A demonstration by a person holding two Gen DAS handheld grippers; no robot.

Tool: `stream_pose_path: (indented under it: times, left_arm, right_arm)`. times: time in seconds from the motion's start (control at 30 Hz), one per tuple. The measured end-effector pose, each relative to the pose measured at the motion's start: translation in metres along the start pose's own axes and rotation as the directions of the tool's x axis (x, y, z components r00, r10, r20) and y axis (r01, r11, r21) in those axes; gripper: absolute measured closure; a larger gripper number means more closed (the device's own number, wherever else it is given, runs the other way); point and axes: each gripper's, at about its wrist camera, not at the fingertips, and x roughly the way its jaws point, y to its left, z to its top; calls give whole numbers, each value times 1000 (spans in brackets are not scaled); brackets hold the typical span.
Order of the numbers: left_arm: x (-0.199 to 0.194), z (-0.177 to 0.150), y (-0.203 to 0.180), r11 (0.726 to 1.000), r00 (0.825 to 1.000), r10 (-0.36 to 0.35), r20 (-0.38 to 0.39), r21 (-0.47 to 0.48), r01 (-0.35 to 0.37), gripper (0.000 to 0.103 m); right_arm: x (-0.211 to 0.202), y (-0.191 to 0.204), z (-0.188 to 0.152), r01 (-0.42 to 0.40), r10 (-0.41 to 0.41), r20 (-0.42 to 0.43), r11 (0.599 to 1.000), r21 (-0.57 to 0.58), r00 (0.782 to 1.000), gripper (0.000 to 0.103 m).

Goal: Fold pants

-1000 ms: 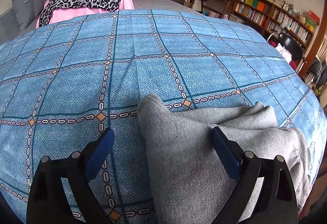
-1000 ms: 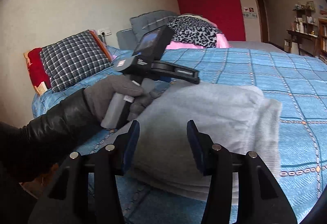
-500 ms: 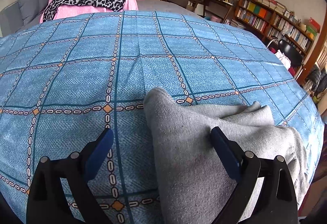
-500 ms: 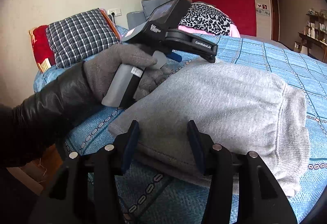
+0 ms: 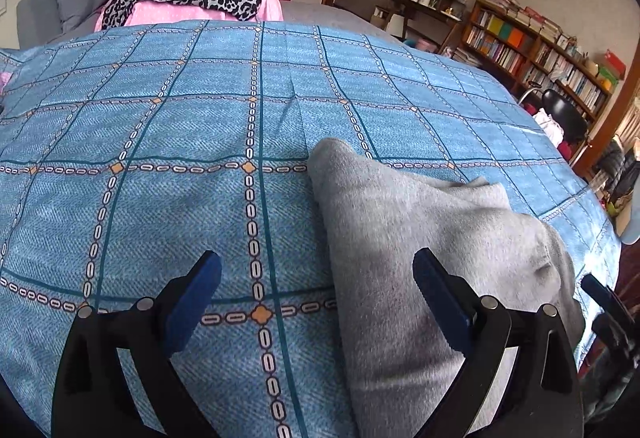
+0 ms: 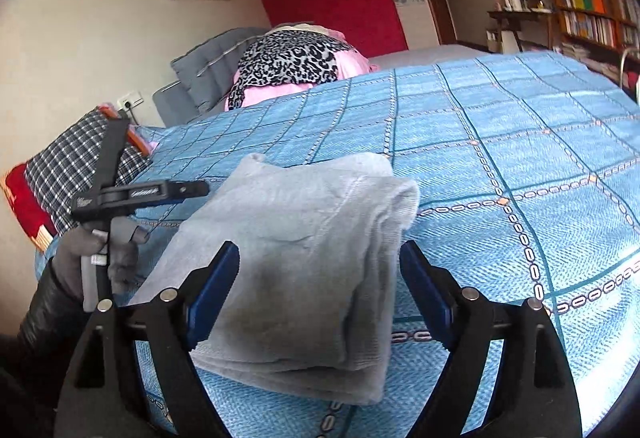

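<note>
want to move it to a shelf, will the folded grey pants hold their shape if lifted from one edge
Probably not. The folded grey pants are soft fleece-like cloth in loose stacked layers, so lifted by one edge they would likely sag and unfold. They look light. On the blue bedspread they would probably drag and bunch rather than slide.

Both wrist views share pants

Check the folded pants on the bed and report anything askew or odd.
Nothing stands out. The grey pants lie folded in a compact stack on the blue checked bedspread; only one top corner bulges slightly, and the layers are not quite flush.
</note>
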Motion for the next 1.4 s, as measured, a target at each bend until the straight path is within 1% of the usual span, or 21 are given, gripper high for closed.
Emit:
stream_pose_path:
  times: [0.17, 0.23, 0.33, 0.43, 0.47, 0.57, 0.77, 0.93, 1.1, 1.4]
  left_arm:
    - [-9, -15, -7, 1000, 1000, -4, -10, 14, 5, 7]
    - [-11, -20, -9, 1000, 1000, -9, -13, 16, 9, 7]
    - [-13, -23, -11, 1000, 1000, -12, -15, 17, 12, 7]
    - [-12, -26, -11, 1000, 1000, -13, -19, 12, 13, 7]
    - [-11, -27, -11, 1000, 1000, -15, -24, 8, 15, 5]
    - [-7, -29, -9, 1000, 999, -28, -33, -7, 27, 5]
    - [-1, -34, 1, 994, 995, -82, -47, -77, 79, 5]
    - [6, -39, 11, 981, 989, -132, -62, -149, 122, 5]
    - [4, -42, 4, 988, 994, -105, -39, -121, 100, 5]
    - [1, -39, -2, 992, 996, -80, -44, -99, 76, 5]
  right_arm:
    - [26, -46, 15, -39, 54, -91, 986, 161, 994, 18]
    - [39, -55, 19, -62, 89, -128, 977, 203, 988, 18]
    - [57, -59, 23, -71, 114, -178, 970, 232, 977, 18]
    - [67, -59, 27, -87, 135, -199, 968, 234, 971, 15]
    - [70, -59, 28, -93, 143, -205, 968, 234, 968, 15]
    - [78, -59, 32, -104, 158, -225, 967, 234, 961, 14]
    - [92, -53, 34, -115, 166, -261, 973, 201, 951, 14]
    - [100, -48, 36, -123, 170, -281, 976, 177, 945, 14]
    - [103, -46, 35, -129, 173, -290, 978, 166, 941, 14]
    - [111, -44, 39, -150, 194, -318, 976, 158, 928, 14]
